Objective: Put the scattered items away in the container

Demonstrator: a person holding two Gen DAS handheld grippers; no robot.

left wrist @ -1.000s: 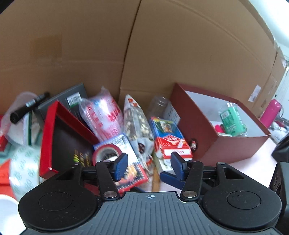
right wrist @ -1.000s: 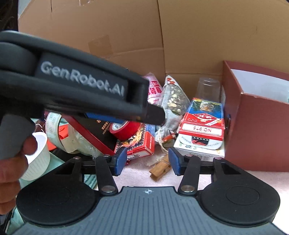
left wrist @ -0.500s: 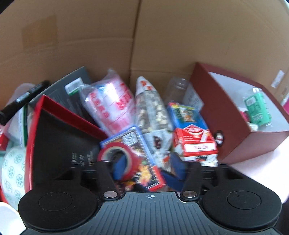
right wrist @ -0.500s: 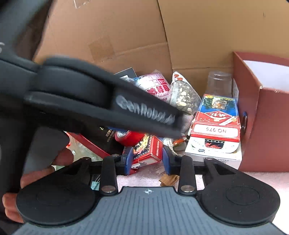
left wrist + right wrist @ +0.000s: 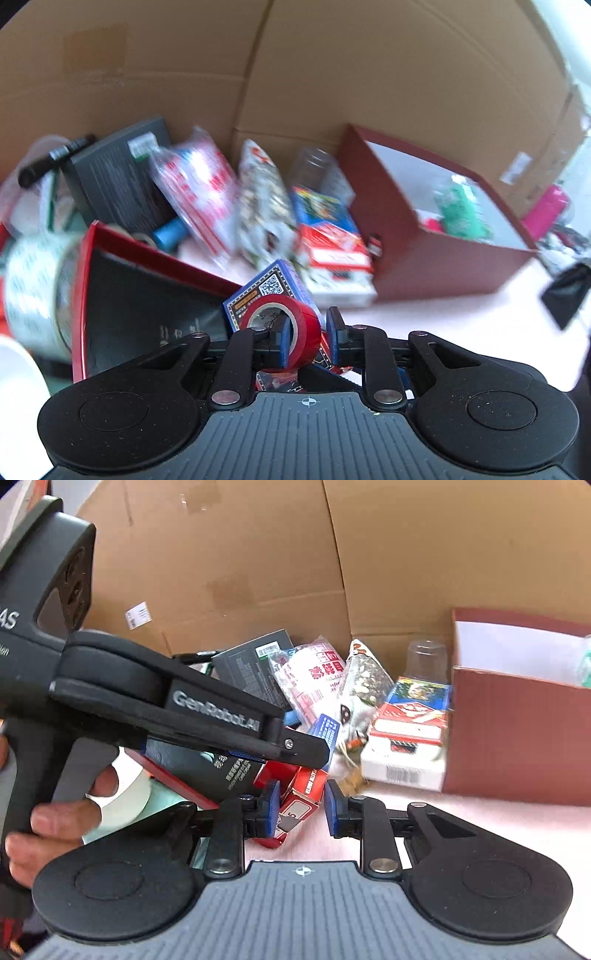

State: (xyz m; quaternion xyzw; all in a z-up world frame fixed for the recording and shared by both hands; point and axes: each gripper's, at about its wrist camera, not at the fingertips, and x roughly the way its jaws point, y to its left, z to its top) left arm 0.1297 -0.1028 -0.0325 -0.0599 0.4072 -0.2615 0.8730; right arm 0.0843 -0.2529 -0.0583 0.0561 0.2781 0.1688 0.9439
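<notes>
My left gripper [image 5: 307, 338] is shut on a red tape roll [image 5: 295, 325], one finger through its hole, lifted a little above a blue-and-red card box [image 5: 271, 286]. The dark red container [image 5: 436, 254] stands open at the right with a green packet [image 5: 463, 212] inside; it also shows in the right wrist view [image 5: 517, 738]. My right gripper [image 5: 301, 808] is partly open with the end of the red card box [image 5: 301, 797] between its jaws, not gripped. The left gripper's body [image 5: 184, 709] crosses the right wrist view.
A pile lies left of the container: red-and-white box [image 5: 334, 258], snack bags [image 5: 207, 192], clear cup [image 5: 312, 166], black box [image 5: 122, 177], red-edged black lid [image 5: 147, 295], patterned tape roll [image 5: 33, 280], marker [image 5: 51, 158]. Cardboard wall [image 5: 295, 74] stands behind. A pink bottle [image 5: 548, 210] is far right.
My left gripper closed on the red tape roll and raised it off the card box. My right gripper narrowed and moved forward to the red card box.
</notes>
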